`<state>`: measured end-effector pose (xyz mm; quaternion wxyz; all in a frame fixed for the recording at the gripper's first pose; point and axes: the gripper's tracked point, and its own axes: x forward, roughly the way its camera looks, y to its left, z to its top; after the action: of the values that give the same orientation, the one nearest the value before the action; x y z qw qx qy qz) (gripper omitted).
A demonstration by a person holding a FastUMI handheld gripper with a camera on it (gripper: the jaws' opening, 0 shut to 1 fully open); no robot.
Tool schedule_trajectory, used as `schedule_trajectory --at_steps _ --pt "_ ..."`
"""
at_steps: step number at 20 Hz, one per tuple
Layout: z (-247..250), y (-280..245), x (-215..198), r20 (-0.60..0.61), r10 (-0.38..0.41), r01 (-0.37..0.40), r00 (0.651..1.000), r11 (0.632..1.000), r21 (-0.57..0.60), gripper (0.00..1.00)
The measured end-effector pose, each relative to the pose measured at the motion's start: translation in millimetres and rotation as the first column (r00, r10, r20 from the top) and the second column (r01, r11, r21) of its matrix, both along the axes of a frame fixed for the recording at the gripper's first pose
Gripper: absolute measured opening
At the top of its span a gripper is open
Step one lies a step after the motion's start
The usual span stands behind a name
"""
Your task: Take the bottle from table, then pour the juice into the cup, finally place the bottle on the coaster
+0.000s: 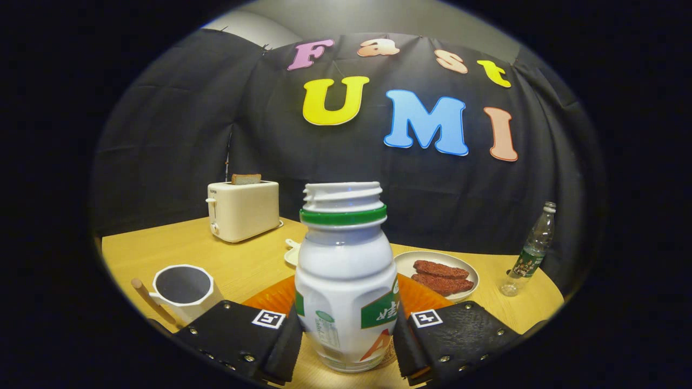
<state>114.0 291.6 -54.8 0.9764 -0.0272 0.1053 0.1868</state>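
A white juice bottle [346, 292] with a green neck ring and no cap stands upright between my fingers. The gripper [346, 337] is shut on its lower body, one pad against each side. The bottle's base sits low over the wooden table [243, 259]; I cannot tell whether it touches. Just behind the bottle lies the orange coaster [270, 296], partly hidden by it. A white cup [182, 287] with a wooden handle stands beyond the left finger [254, 332], and its inside looks dark.
A cream toaster [243, 209] with a slice of bread in it stands at the back left. A plate [459, 267] with brown food lies beyond the right finger. A clear plastic water bottle [532, 251] stands farther right, and a small white dish [292, 254] peeks out behind the juice bottle.
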Motion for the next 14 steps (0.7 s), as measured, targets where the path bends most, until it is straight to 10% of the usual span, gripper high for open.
schedule_trajectory --at_steps 14 --pt "-17 -29 16 0.017 -0.136 0.132 0.991 0.98 0.15 0.71"
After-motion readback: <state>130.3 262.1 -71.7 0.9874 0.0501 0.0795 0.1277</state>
